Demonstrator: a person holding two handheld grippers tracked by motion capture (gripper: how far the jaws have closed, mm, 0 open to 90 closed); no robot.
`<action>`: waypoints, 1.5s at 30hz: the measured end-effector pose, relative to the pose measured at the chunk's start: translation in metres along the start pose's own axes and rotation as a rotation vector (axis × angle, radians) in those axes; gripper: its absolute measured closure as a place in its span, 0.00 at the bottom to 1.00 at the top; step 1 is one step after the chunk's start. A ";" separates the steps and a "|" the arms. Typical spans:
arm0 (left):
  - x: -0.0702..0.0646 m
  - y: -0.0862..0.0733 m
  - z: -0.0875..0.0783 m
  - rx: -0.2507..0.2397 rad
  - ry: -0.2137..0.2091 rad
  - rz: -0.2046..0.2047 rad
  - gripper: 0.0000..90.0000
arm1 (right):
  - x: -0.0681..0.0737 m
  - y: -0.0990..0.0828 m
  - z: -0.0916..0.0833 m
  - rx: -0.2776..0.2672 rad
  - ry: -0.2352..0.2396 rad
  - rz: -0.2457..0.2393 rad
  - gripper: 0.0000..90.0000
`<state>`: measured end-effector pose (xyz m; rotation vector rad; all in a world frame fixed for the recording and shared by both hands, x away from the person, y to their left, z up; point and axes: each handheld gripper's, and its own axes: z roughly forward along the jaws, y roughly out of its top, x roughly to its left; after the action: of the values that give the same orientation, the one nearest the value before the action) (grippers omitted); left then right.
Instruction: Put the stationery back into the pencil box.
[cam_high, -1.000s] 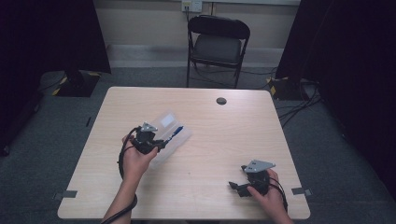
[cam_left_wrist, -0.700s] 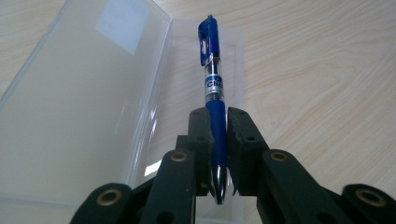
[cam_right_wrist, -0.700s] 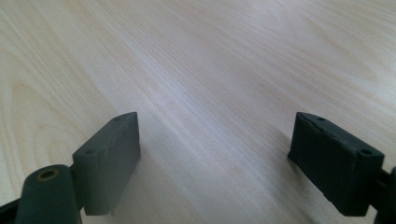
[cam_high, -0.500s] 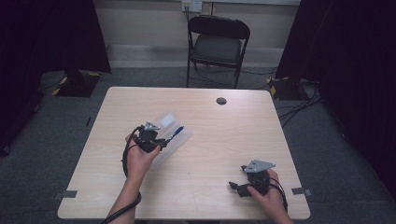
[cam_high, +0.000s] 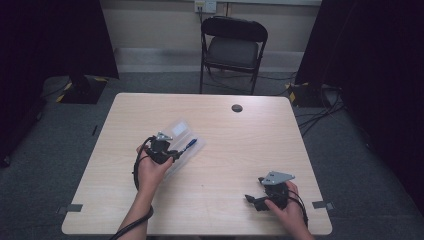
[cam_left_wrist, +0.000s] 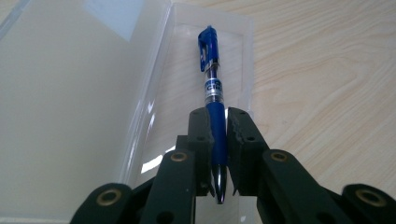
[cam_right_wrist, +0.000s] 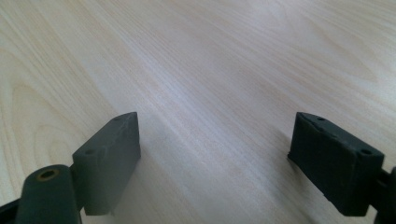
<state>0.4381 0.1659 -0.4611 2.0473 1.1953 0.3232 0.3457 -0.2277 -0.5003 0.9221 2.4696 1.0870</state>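
A blue pen (cam_left_wrist: 212, 79) with a clip cap is clamped between the jaws of my left gripper (cam_left_wrist: 218, 122), pointing away over a clear plastic case (cam_left_wrist: 93, 93) that lies open on the table. In the high view the left gripper (cam_high: 172, 152) sits at the case (cam_high: 181, 135) left of the table's centre, with the pen (cam_high: 190, 144) sticking out to the right. My right gripper (cam_high: 251, 200) rests near the front right of the table, jaws wide apart over bare wood (cam_right_wrist: 210, 84), nothing between them.
A light wooden table (cam_high: 250, 140) has a small black grommet (cam_high: 237, 108) near its far edge. A black folding chair (cam_high: 232, 47) stands behind it. Cables lie on the carpet to the right.
The left hand has shifted slightly with the pen over the case. The right gripper has stayed put.
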 end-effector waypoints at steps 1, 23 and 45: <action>0.000 0.000 0.000 0.001 0.001 -0.001 0.89 | 0.000 0.000 0.000 0.000 0.000 0.000 0.17; 0.001 -0.007 0.009 0.008 -0.005 -0.020 0.89 | 0.000 0.000 0.000 0.001 -0.002 0.001 0.17; -0.001 -0.007 -0.002 -0.045 -0.011 -0.008 0.73 | 0.000 0.000 0.000 0.001 0.000 0.001 0.17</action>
<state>0.4317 0.1680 -0.4647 2.0028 1.1787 0.3319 0.3456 -0.2276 -0.5002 0.9236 2.4697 1.0867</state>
